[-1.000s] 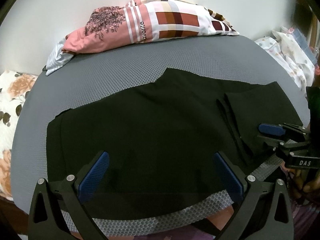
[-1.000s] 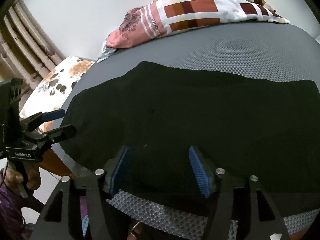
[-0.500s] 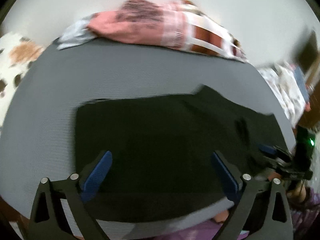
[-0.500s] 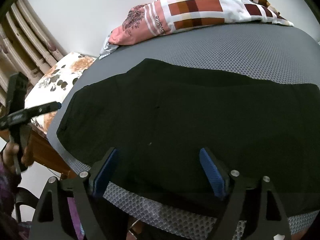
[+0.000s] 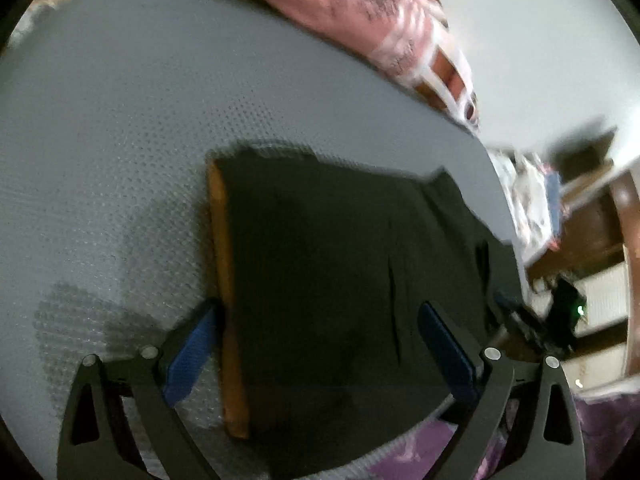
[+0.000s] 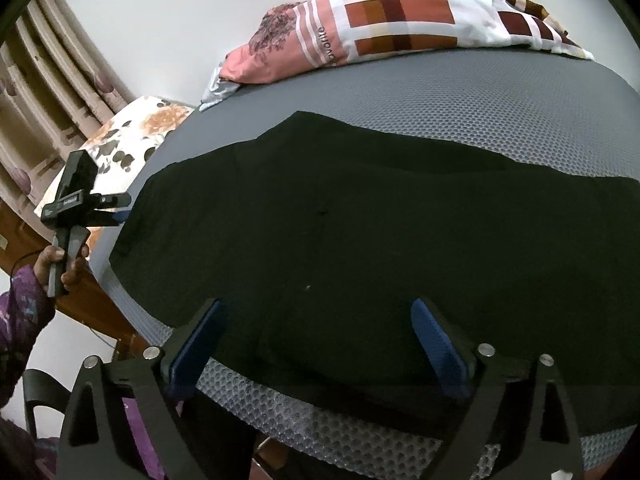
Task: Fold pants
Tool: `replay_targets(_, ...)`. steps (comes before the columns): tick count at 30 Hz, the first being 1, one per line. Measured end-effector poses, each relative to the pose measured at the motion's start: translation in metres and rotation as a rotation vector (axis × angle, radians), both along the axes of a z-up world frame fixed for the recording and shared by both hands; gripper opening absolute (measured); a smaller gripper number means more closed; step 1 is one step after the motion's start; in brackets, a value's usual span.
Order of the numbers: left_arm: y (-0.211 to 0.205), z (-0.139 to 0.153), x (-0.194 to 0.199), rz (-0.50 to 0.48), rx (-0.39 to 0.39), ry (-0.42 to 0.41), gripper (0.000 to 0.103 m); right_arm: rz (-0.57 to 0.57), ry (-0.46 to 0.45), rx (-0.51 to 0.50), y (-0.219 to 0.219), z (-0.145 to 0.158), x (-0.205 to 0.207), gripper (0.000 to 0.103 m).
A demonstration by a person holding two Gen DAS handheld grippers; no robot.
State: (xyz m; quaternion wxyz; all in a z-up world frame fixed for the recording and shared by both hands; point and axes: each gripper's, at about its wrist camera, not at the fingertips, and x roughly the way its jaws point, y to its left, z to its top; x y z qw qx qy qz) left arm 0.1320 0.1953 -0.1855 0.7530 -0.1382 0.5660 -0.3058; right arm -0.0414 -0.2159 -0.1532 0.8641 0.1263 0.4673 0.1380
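Hovering over flat black fabric pants on the grey honeycomb-mesh mattress, I see my left gripper and right gripper both spread wide, empty.

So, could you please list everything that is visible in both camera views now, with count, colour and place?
pants: one, black, spread flat on the mattress, near its front edge
mattress: one, grey with honeycomb texture, under the pants
pillow: one, pink, white and brown checks, at the far edge by the wall
floral cushion: one, white with orange flowers, left of the mattress
curtain: one, beige, far left
left gripper: one, black with blue pads, jaws open above the pants' left edge
right gripper: one, black with blue pads, jaws open over the near edge
left hand: one, holding the left gripper's handle
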Motion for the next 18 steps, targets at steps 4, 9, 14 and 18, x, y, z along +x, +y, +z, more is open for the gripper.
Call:
replay_targets(4,-0.003,-0.003,0.000,-0.057,-0.040,0.009,0.096,0.013,0.002,-0.014,0.005,0.000,0.003,0.100)
replay_targets(9,0.005,-0.005,0.000,-0.024,-0.112,0.027,0.096,0.015,0.003,-0.021,0.006,0.000,0.003,0.102)
replay_targets(14,-0.014,-0.001,-0.005,-0.120,-0.022,-0.030,0.096,0.014,0.003,-0.025,0.006,0.000,0.005,0.102)
replay_targets(18,-0.004,-0.004,0.003,-0.106,-0.090,0.018,0.096,0.015,0.004,-0.033,0.007,0.000,0.005,0.102)
